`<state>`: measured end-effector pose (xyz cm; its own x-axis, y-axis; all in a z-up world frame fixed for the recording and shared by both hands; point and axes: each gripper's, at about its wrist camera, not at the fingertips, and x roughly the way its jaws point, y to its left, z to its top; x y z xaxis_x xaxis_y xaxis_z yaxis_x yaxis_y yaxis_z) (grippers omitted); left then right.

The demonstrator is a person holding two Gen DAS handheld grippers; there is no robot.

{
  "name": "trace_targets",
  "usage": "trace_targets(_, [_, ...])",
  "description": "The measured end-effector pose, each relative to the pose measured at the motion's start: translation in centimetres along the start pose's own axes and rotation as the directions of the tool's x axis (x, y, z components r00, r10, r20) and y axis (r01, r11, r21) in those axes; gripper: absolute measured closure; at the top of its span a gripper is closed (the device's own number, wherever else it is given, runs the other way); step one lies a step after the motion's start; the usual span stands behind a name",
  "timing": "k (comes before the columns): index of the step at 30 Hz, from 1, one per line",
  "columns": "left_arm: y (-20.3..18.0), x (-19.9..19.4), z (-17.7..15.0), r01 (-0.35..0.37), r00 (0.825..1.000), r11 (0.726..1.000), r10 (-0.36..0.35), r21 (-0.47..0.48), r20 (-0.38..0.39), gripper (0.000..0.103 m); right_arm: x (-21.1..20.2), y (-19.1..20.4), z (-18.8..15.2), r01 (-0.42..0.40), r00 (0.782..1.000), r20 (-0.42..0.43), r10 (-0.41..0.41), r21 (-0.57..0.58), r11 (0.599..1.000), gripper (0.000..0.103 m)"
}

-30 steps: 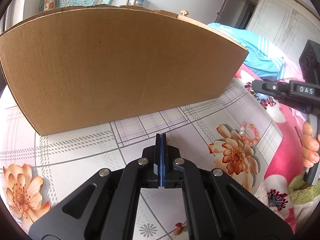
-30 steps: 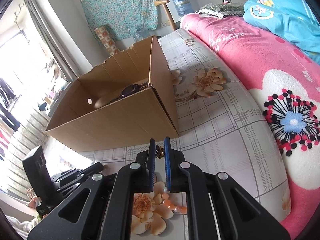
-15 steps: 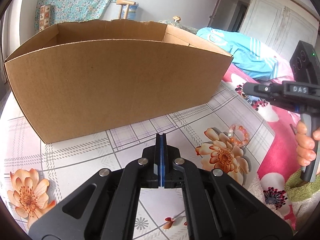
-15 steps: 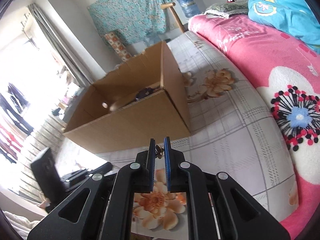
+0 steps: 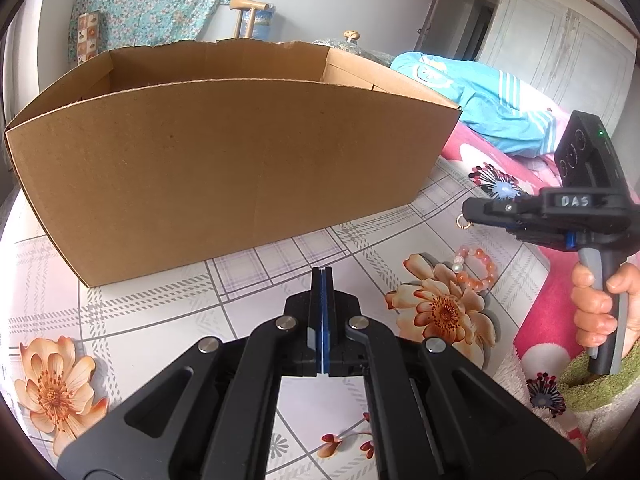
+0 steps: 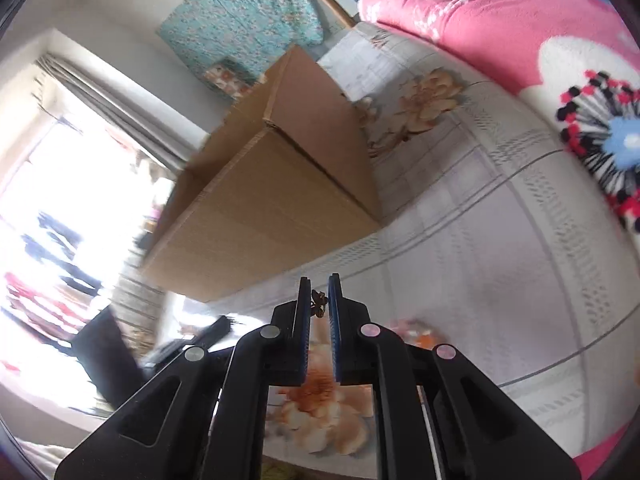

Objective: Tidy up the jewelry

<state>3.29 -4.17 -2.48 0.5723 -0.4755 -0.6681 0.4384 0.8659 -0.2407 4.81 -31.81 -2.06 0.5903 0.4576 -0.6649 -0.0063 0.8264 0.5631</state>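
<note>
The right gripper [image 6: 319,304] has its fingers [image 6: 304,312] narrowed on a small gold-coloured trinket [image 6: 319,305], a butterfly-like charm pinched low in the centre of the right wrist view; in the left wrist view the same piece shows as a little ring [image 5: 464,222] poking from the fingertips at the right edge. Compared with a second ago the right wrist view has rolled and dropped: the cardboard box [image 6: 272,184] now leans across the upper middle of the frame and its inside, visible before, is hidden behind the near wall. The grip itself has not changed. That suggests the charm is being carried toward the box but is not yet over its rim.

The left gripper [image 5: 321,280] sits at bottom centre of its own view, fingers pressed flat together with nothing between them, hanging above the flowered cloth on the tabletop [image 5: 280,264].

A beaded bracelet [image 5: 476,266] of orange and pale beads lies on the cloth at centre right, just beside a printed flower and below the right gripper. It looks like the next piece to be collected.

The box [image 5: 224,168] fills the upper left of that view, open-topped, its contents out of sight.
</note>
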Motion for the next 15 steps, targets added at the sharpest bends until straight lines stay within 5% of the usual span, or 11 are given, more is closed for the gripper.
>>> trace_targets(2, [0.0,0.1,0.0,-0.005,1.0,1.0,0.005,0.0,-0.004,0.103,0.1,-0.6,-0.1,-0.156,0.988,-0.001,0.156,0.056,0.986,0.094])
trace_targets(3, [0.0,0.2,0.0,-0.007,1.0,1.0,0.007,-0.001,-0.005,0.103,0.0,-0.6,-0.2,-0.153,0.988,0.0,0.153,0.064,0.986,0.094])
trace_targets(5, [0.1,0.4,0.0,-0.007,1.0,1.0,0.007,-0.008,-0.01,0.103,0.2,0.1,-0.1,0.01,1.0,-0.004,-0.01,-0.01,1.0,0.093])
trace_targets(8, [0.1,0.7,-0.1,-0.011,1.0,1.0,0.011,-0.014,-0.018,0.103,0.9,-0.1,0.0,-0.042,0.998,-0.046,0.043,0.023,0.999,0.09])
trace_targets(10, [0.1,0.8,-0.1,-0.012,1.0,1.0,0.011,-0.018,-0.018,0.103,0.7,-0.2,0.0,-0.009,1.0,-0.03,0.01,0.023,1.0,0.071])
trace_targets(15, [0.4,1.1,-0.4,-0.014,1.0,1.0,0.014,-0.026,-0.022,0.103,-0.7,-0.5,0.1,0.0,1.0,0.021,-0.001,0.035,0.999,0.07])
